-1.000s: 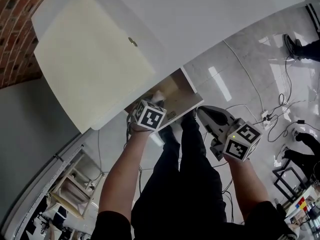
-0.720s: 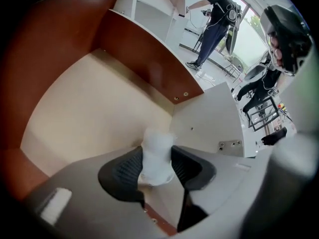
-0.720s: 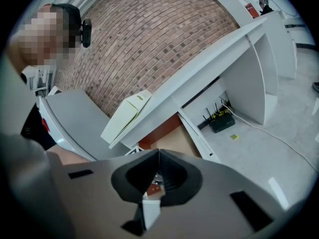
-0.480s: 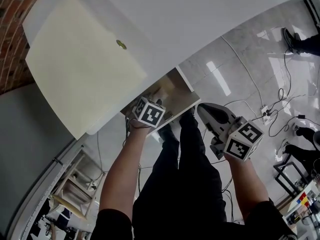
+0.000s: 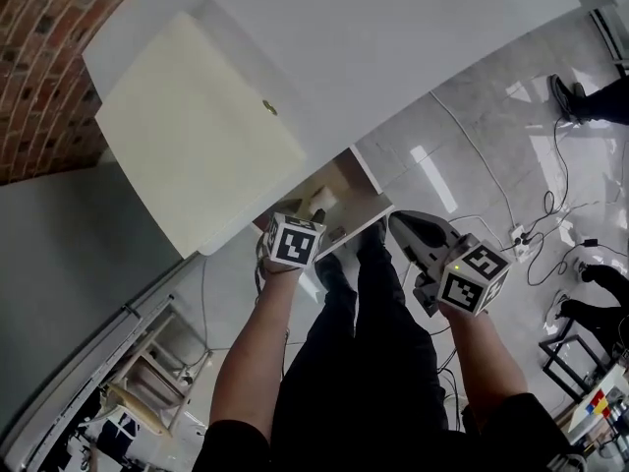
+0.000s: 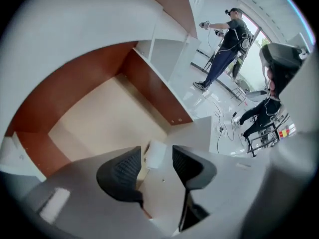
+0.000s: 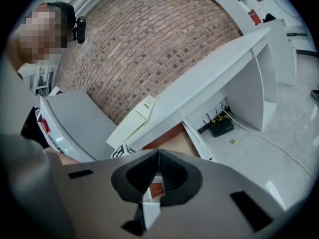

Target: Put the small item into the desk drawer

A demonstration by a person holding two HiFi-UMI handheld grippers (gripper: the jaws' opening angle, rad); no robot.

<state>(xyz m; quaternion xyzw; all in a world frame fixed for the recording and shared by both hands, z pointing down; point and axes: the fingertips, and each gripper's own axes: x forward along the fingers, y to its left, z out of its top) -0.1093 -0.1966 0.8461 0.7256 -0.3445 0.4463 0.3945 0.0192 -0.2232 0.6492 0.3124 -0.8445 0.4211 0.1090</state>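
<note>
Left gripper [image 6: 156, 164] jaws just opened, small white item [image 6: 155, 153] loose between, in drawer [image 6: 99, 118]; I needed straight lift-out. Right gripper [image 7: 158, 159] jaws together.

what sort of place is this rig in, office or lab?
Probably an office-style recording lab: a long white desk with an open drawer by a brick wall, and power cables trailing over glossy floor tiles.

Black shirt [image 5: 228, 442] and trousers [image 5: 378, 347]; grey left claw [image 6: 156, 156] and right claw [image 7: 158, 159] bear black-and-white marker cubes [image 5: 293, 243].
</note>
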